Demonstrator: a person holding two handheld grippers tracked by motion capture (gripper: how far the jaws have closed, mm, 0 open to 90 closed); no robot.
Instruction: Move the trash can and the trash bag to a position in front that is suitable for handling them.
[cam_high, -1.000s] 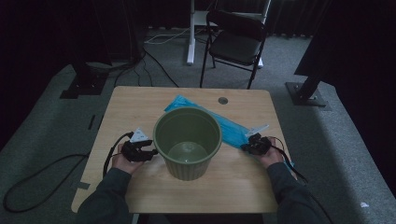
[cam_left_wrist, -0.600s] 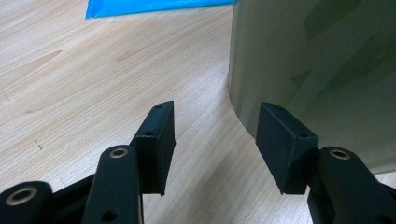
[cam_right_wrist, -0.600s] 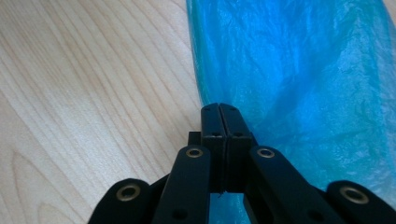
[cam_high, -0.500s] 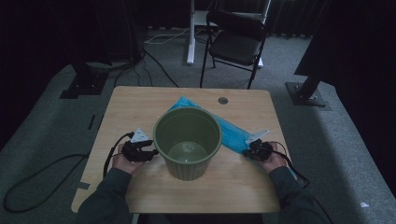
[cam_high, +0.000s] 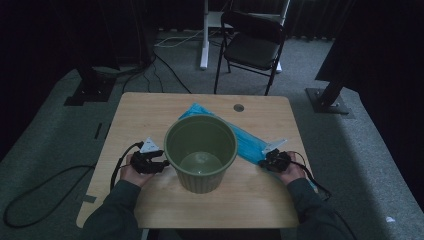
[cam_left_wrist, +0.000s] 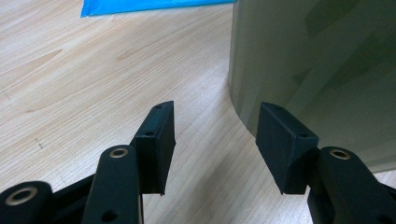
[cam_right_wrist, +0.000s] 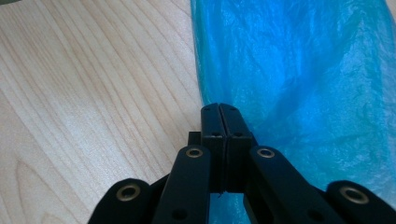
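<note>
Your right gripper (cam_right_wrist: 219, 109) has its jaws pressed together at the edge of the blue bag (cam_right_wrist: 299, 84), which lies flat on the table (cam_high: 150, 115) behind the green bin (cam_high: 200, 152). Whether they pinch the bag, you cannot tell. It looks thin, soft and slippery, so grab one edge. Your left gripper (cam_left_wrist: 215, 140) is spread wide beside the bin.

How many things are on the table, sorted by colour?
Green: 1, the bin
Blue: 1, the plastic bag
Black: 2, the left gripper and the right gripper
Total: 4
</note>
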